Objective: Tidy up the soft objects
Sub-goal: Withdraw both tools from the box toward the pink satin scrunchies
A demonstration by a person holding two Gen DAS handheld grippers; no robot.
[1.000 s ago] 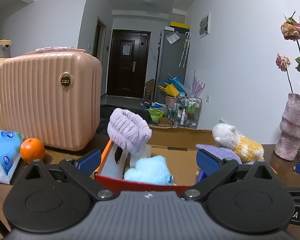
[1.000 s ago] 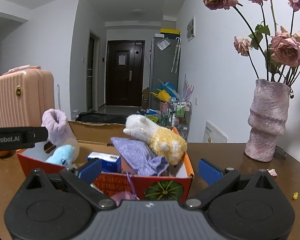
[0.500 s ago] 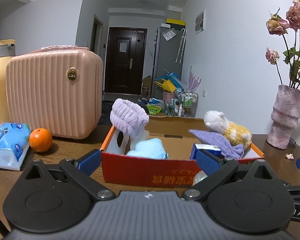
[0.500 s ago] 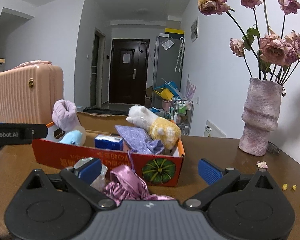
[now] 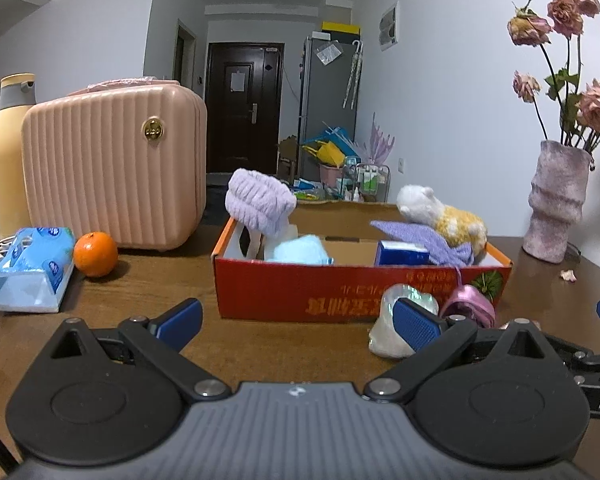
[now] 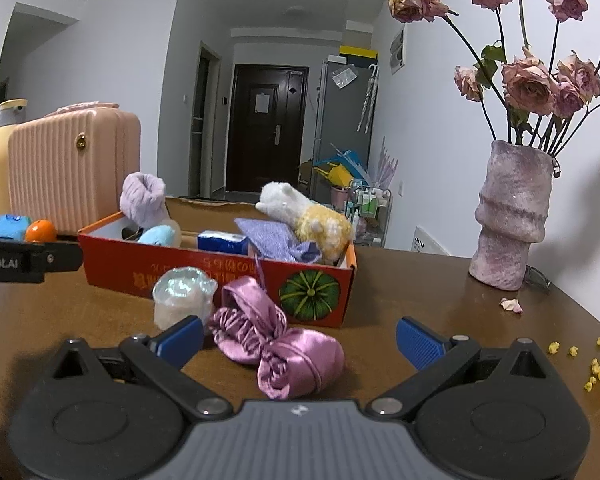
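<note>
On the table [image 5: 148, 280] stands a cardboard box [image 6: 220, 276]. Inside it, a headband [image 5: 260, 202] rises at the left end above a small plush [image 5: 300, 250]; a carton [image 5: 402, 253] sits mid-box, and a folded cloth [image 6: 272, 242] lies at the right under a stuffed animal [image 6: 304, 212]. Before the box — on the tabletop, just beside each other — lie a shiny pouch [image 6: 182, 296] and, to its right, a satin bag [image 6: 276, 344]. Left of the box sit an orange [image 5: 95, 254] and a tissue pack [image 5: 30, 266], with a suitcase [image 5: 112, 168] behind them (a bottle [image 5: 8, 152] farther left). A vase [image 6: 510, 216] stands well to the right.
</note>
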